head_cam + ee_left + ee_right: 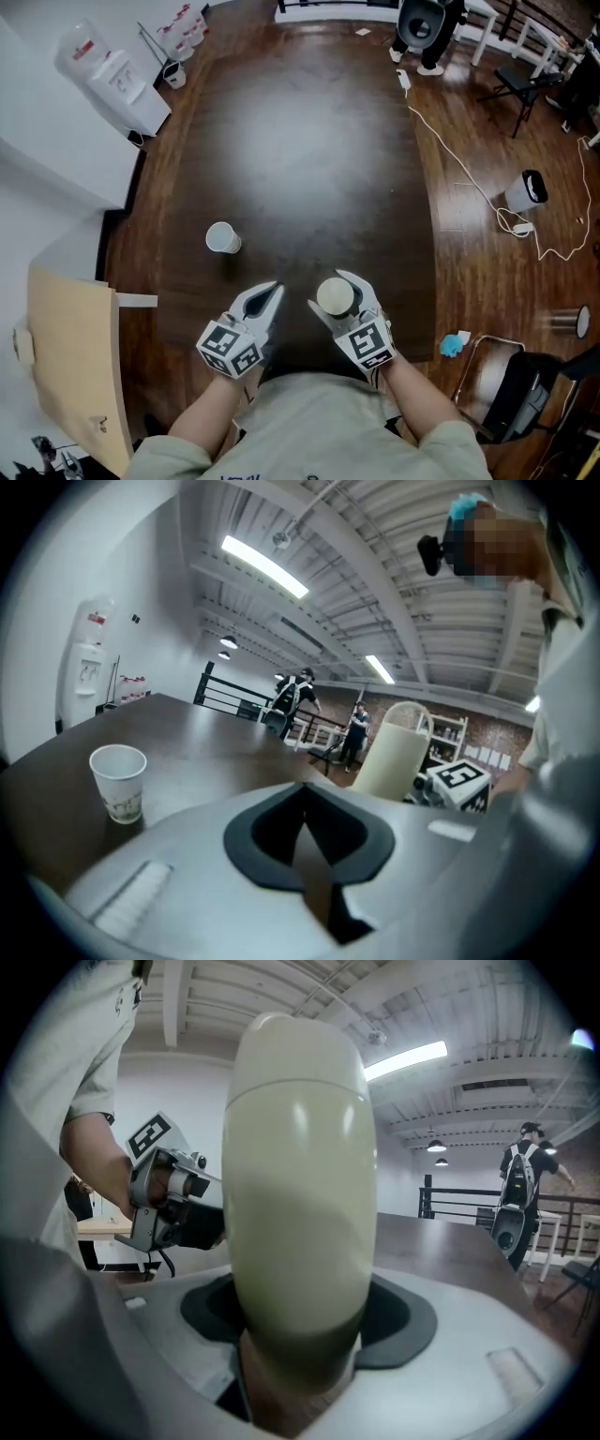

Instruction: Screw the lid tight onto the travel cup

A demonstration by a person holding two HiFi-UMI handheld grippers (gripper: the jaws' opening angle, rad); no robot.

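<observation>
Smooth cream travel cup (336,297), domed lid (295,1049) on top, upright, long axis vertical, by the table's (309,169) near edge, clamped in wide-spread right gripper (328,291). Left gripper (275,289) fully closed, empty, just beside.

Cream travel cup (335,298) (lid (295,1049) on) upright in right gripper (330,289).

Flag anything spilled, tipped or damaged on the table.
Nothing stands out. The paper cup stands upright on the dark table, the travel cup sits upright in the right hand-held gripper, and no spill shows.
</observation>
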